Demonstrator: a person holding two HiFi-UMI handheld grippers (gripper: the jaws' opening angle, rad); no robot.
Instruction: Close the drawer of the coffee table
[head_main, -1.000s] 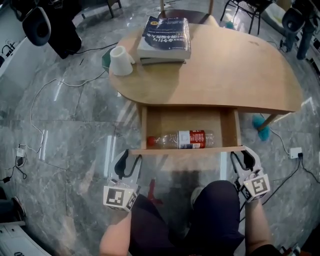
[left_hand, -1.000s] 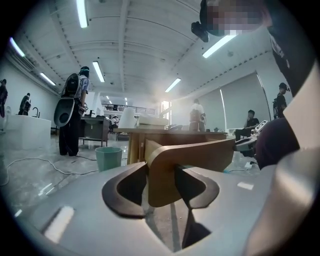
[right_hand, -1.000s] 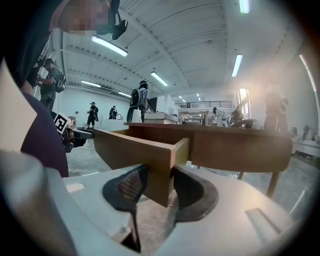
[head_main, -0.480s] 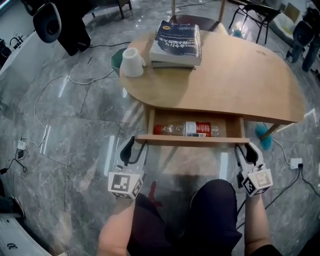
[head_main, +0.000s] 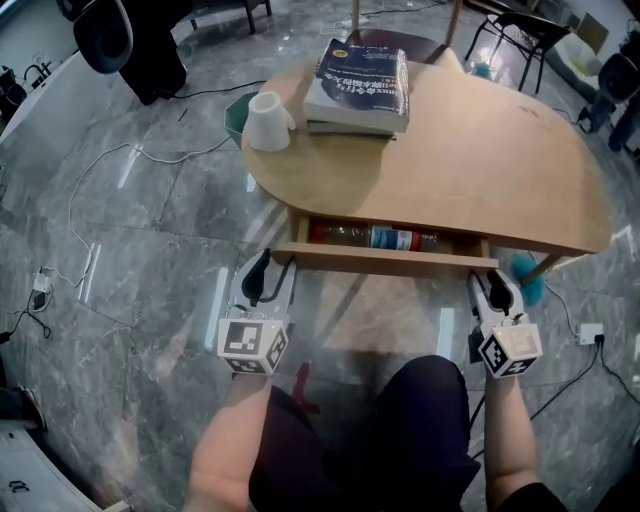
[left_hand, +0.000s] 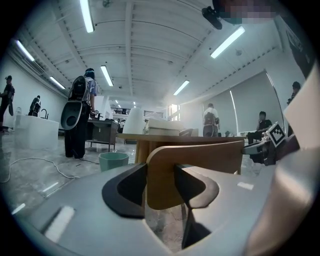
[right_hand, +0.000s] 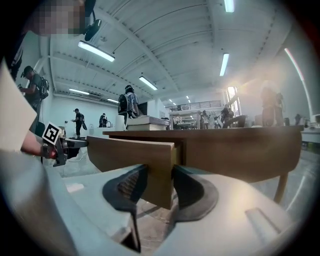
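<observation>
The wooden coffee table (head_main: 470, 160) has its drawer pushed most of the way in. Only a narrow gap shows behind the drawer front (head_main: 385, 261), with a plastic bottle with a red label (head_main: 378, 237) lying inside. My left gripper (head_main: 268, 270) is shut on the left end of the drawer front. My right gripper (head_main: 487, 284) is shut on the right end. In the left gripper view the rounded panel end (left_hand: 200, 160) sits between the jaws of the left gripper (left_hand: 160, 182). In the right gripper view the right gripper (right_hand: 159, 182) clamps the panel edge (right_hand: 135, 155).
Two stacked books (head_main: 360, 85) and a white cup (head_main: 268, 122) stand on the table's far left. A teal bin (head_main: 238, 108) sits behind the table. Cables (head_main: 100, 180) and a power socket (head_main: 590, 333) lie on the marble floor. The person's knees (head_main: 400, 420) are below the drawer.
The drawer has slid in under the table top, with both grippers moving forward on its front. The bottle, earlier in full view, now shows only through a narrow gap.
</observation>
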